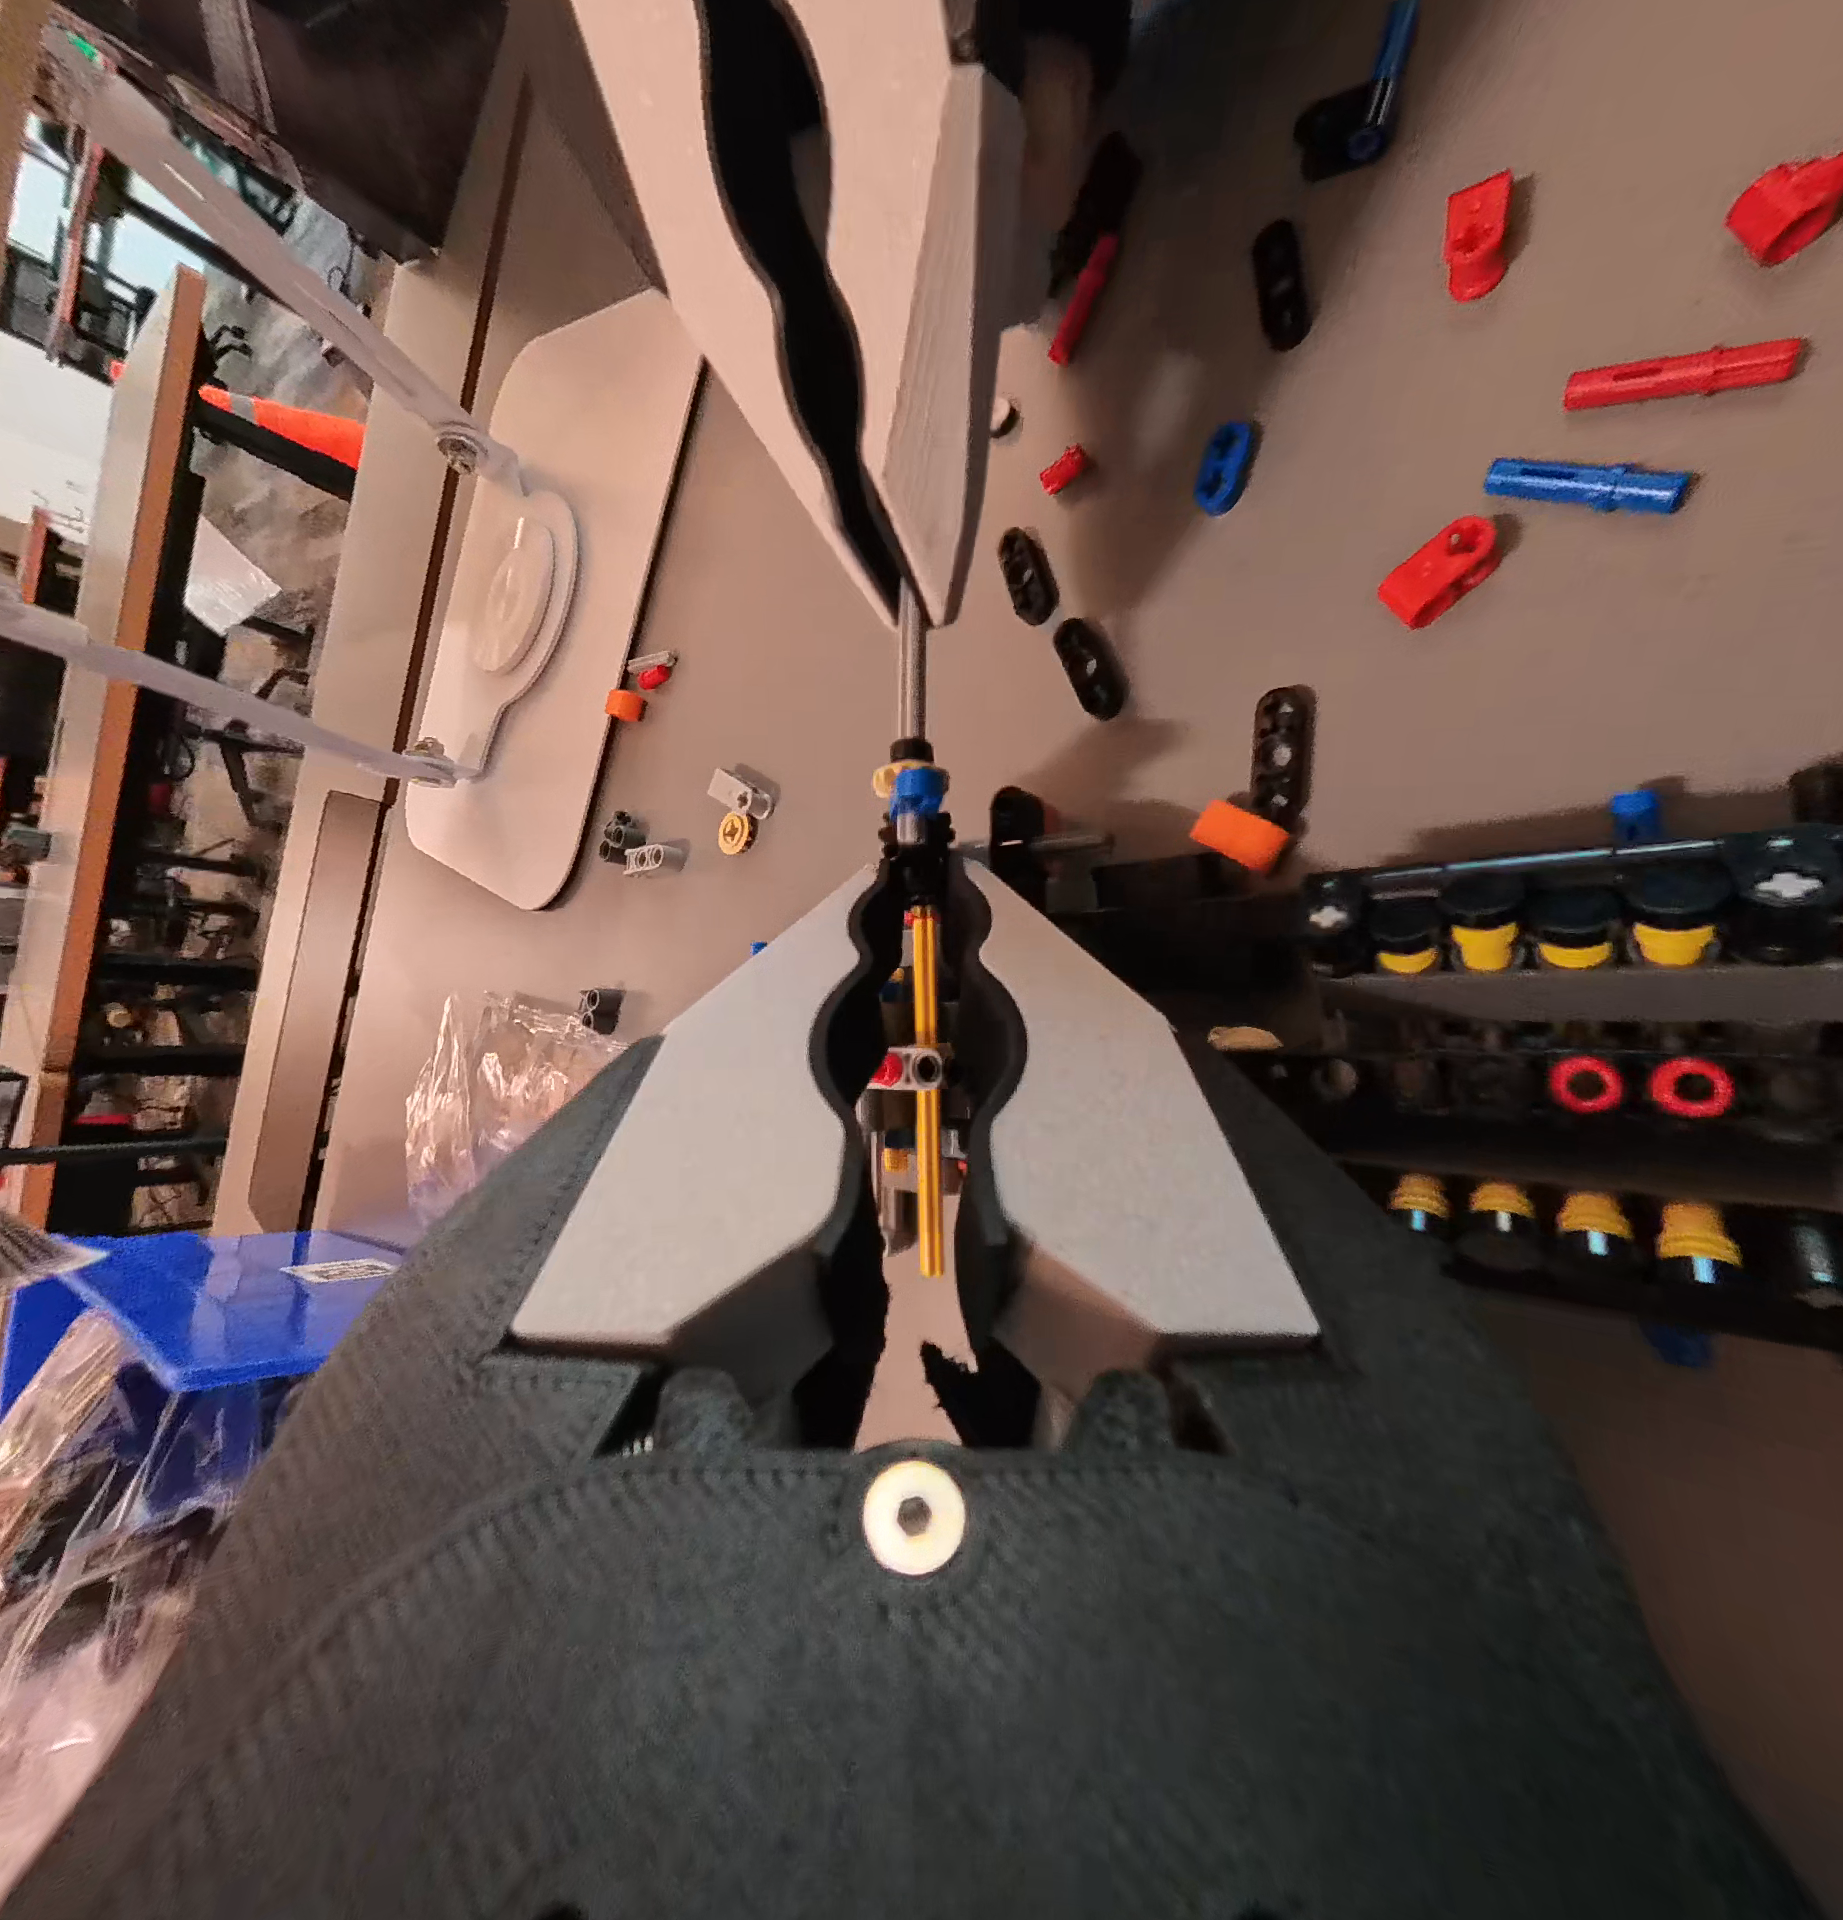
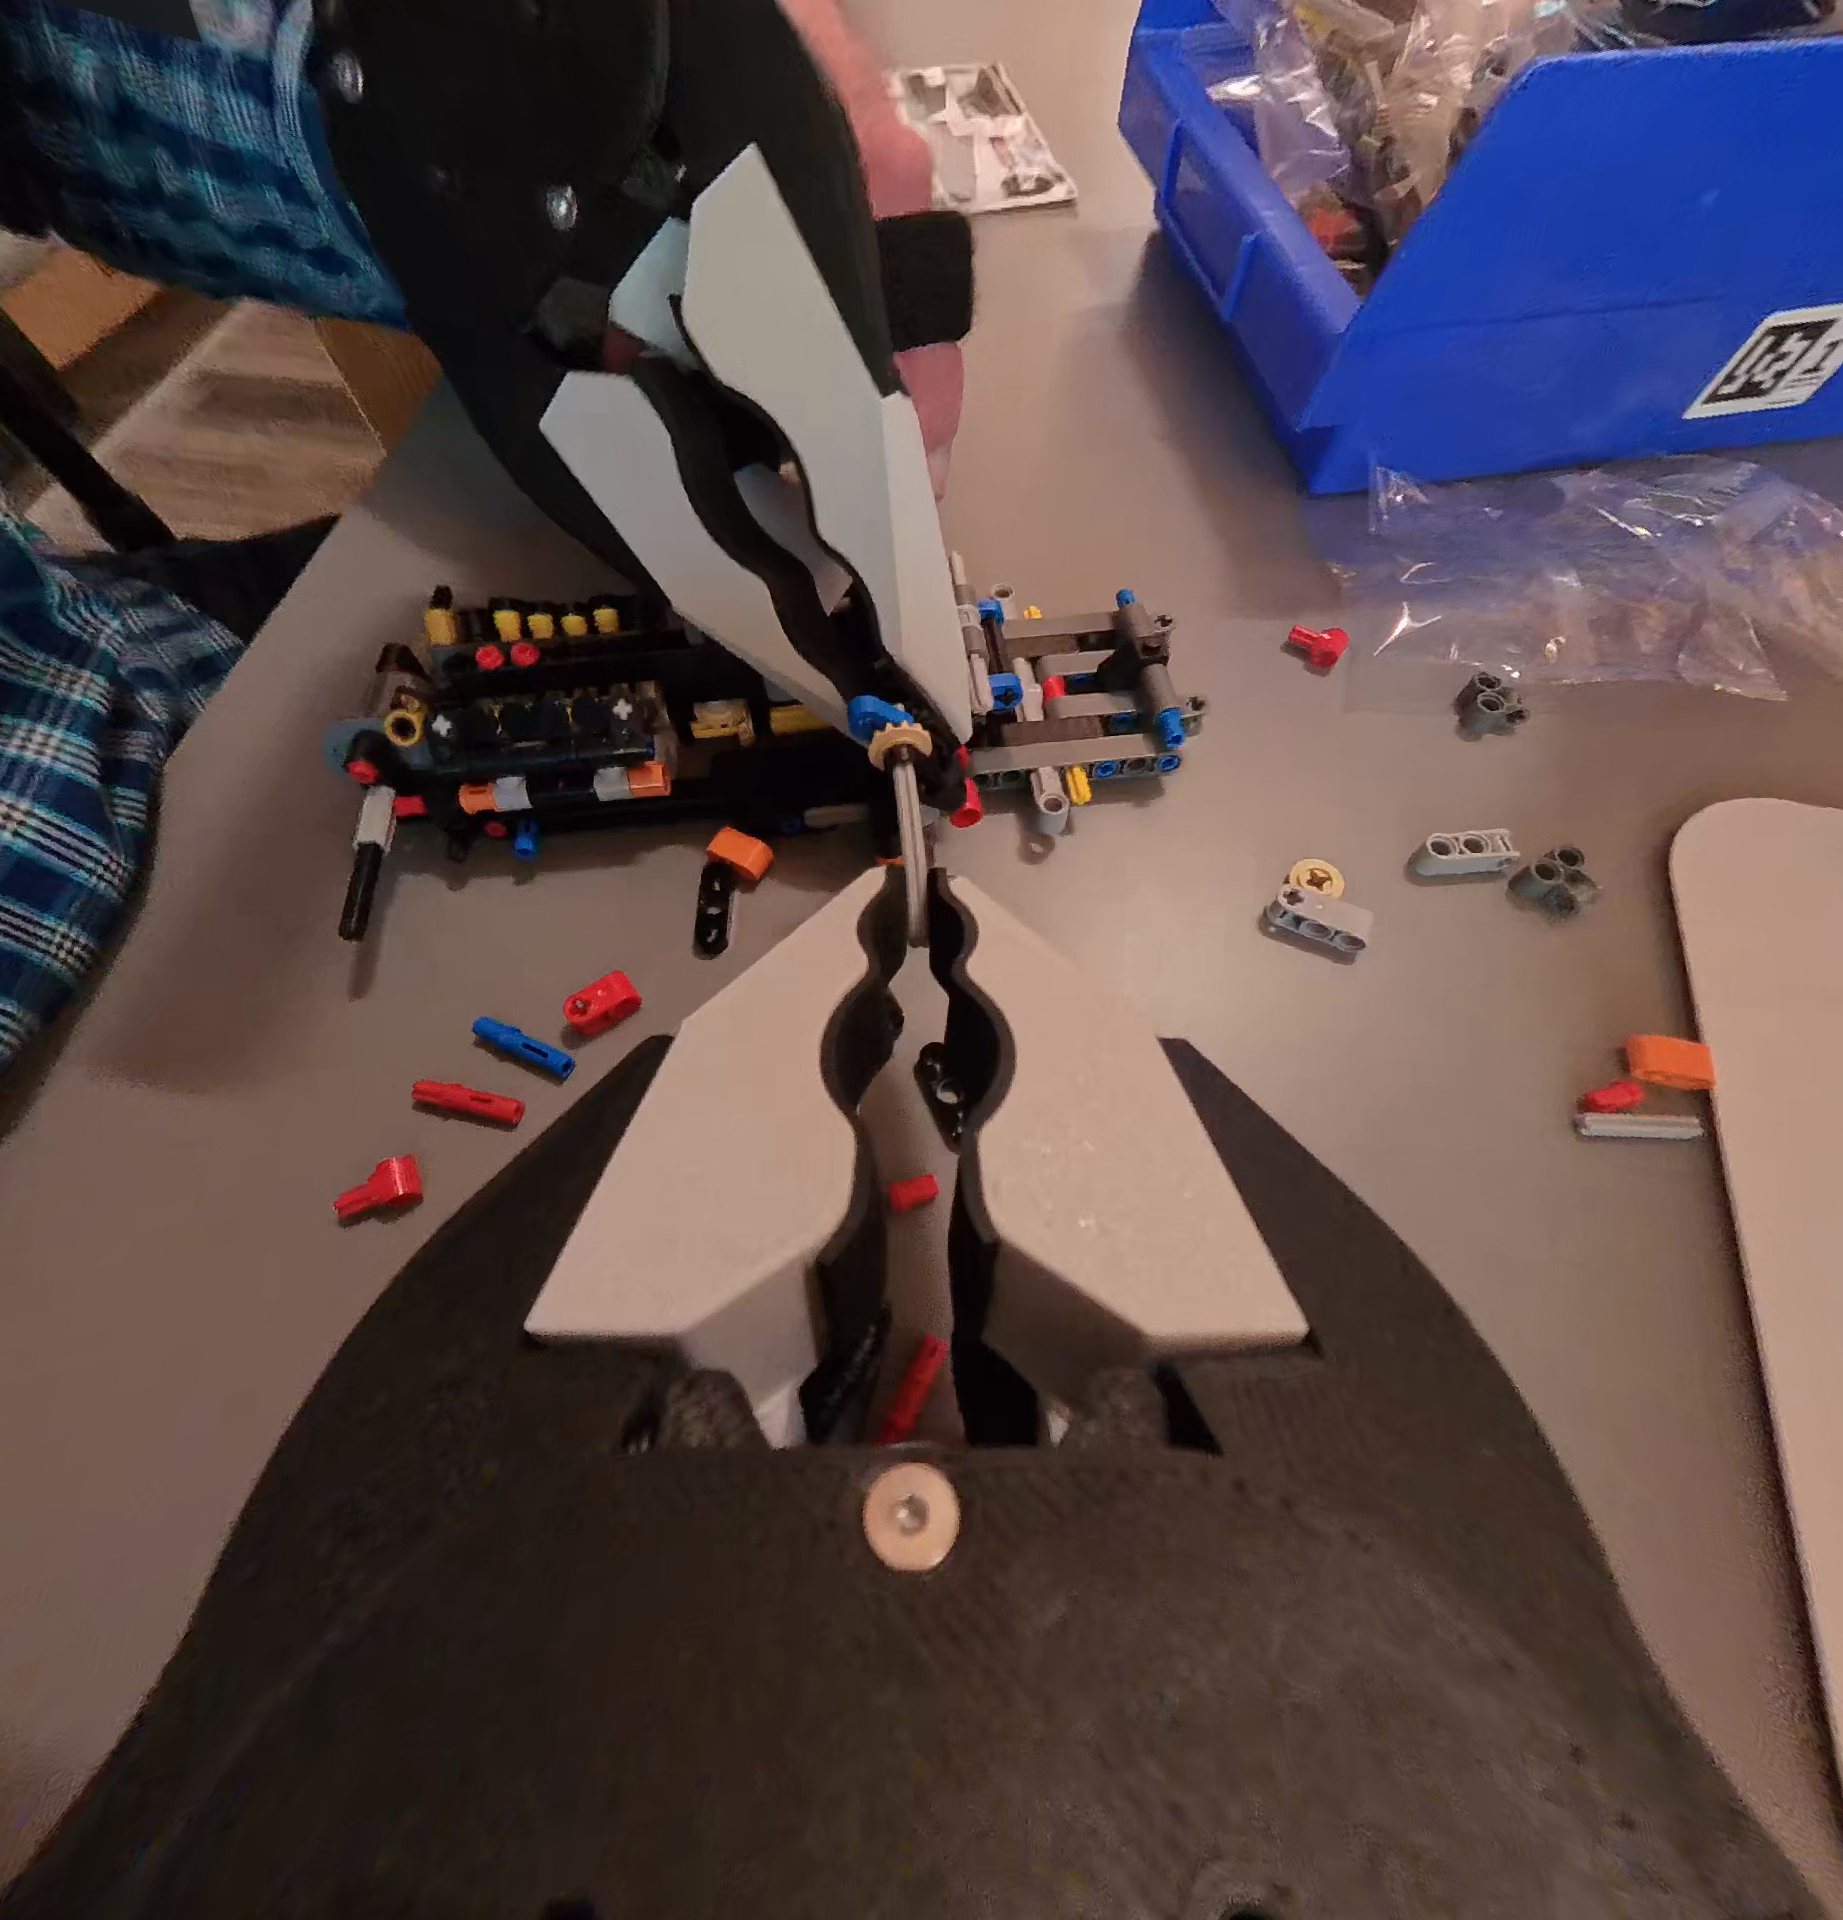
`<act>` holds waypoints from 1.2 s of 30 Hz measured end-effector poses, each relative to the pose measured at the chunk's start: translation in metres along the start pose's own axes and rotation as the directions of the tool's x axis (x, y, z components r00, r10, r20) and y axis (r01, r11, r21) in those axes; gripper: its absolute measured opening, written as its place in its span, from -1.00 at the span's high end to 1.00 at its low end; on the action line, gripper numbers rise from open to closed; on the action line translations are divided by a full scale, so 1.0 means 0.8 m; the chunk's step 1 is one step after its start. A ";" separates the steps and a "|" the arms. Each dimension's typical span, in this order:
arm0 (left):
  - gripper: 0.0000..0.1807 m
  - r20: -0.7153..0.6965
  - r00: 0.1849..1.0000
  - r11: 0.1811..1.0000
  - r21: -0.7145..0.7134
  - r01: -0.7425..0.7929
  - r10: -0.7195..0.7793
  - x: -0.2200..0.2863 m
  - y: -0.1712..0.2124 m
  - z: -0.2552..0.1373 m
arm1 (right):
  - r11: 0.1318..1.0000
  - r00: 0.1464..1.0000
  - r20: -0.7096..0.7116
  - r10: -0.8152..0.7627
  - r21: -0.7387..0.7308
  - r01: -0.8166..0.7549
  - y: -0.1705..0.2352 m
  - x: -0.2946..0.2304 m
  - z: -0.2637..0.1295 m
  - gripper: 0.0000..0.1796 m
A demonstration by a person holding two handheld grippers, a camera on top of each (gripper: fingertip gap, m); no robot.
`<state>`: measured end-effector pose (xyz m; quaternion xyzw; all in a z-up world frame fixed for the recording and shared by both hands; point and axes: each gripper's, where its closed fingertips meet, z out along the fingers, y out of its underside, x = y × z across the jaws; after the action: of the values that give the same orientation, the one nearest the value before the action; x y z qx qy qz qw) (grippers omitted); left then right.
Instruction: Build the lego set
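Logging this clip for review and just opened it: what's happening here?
A person is building a Lego Technic set with two handheld grippers. The left gripper is shut on a small sub-assembly with a yellow axle, and the right gripper is shut on the grey axle sticking out of its end, past a tan gear and blue connector. The larger black chassis sits on the table among loose red, blue and black pieces.

Small subassembly [image 1: 922,1039] on grey axle [image 2: 912,831]

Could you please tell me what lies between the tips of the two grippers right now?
A grey axle bridges them: the right gripper pinches one end, the left gripper holds the small sub-assembly it enters. Both wrist views show it.
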<state>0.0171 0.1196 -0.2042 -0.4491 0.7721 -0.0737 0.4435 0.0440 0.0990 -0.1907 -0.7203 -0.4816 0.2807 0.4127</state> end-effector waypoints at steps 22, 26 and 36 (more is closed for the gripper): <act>0.64 -0.028 1.000 0.998 0.063 0.008 -0.006 0.006 -0.028 -0.006 | 0.999 0.999 0.032 -0.037 -0.009 0.037 -0.005 -0.011 0.002 1.00; 0.88 -0.018 1.000 0.998 0.054 0.015 -0.014 0.000 -0.023 -0.001 | 1.000 0.999 0.029 -0.025 -0.005 0.025 -0.005 -0.010 0.000 1.00; 0.90 -0.009 0.999 0.993 0.104 0.048 -0.047 0.002 -0.023 0.000 | 0.998 0.998 0.023 -0.067 -0.009 0.067 -0.001 -0.009 -0.001 0.99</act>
<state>0.0284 0.1075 -0.1961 -0.4434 0.7578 -0.1260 0.4618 0.0417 0.0919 -0.1893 -0.7026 -0.5115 0.2727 0.4129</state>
